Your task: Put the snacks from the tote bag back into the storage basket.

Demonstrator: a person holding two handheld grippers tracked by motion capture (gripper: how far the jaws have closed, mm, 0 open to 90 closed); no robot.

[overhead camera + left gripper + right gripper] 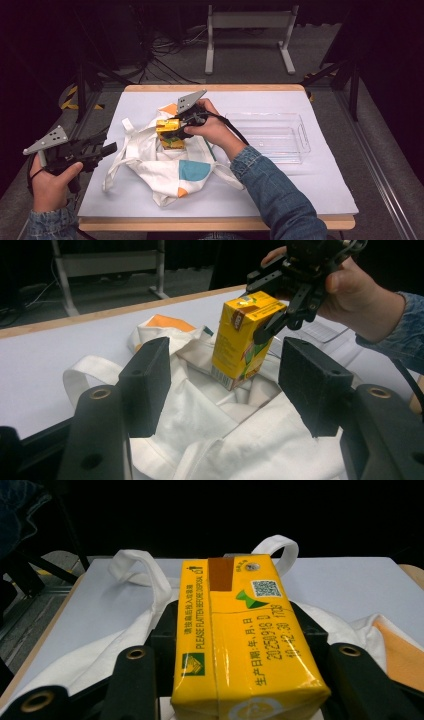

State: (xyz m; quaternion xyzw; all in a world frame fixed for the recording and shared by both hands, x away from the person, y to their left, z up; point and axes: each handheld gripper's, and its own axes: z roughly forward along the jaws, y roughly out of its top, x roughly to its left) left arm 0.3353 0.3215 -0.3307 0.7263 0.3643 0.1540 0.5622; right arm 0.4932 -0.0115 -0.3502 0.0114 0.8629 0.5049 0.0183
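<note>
A yellow drink carton [168, 130] [241, 337] [239, 635] stands upright over a crumpled white cloth bag [165, 162] [225, 435] with orange and teal patches. My right gripper [176, 128] [272, 310] [240, 630] is shut on the carton's top, one black jaw on each side. Its lower end touches or hovers just over the bag; I cannot tell which. My left gripper [107, 149] [225, 382] is off the table's left edge, open, aimed at the bag with nothing between its jaws.
A clear plastic tray [272, 135] lies right of the bag on the white table cover [300, 185]. The bag's handles [135, 562] spread to the left. A white metal stand [250, 30] and cables sit on the floor beyond the table.
</note>
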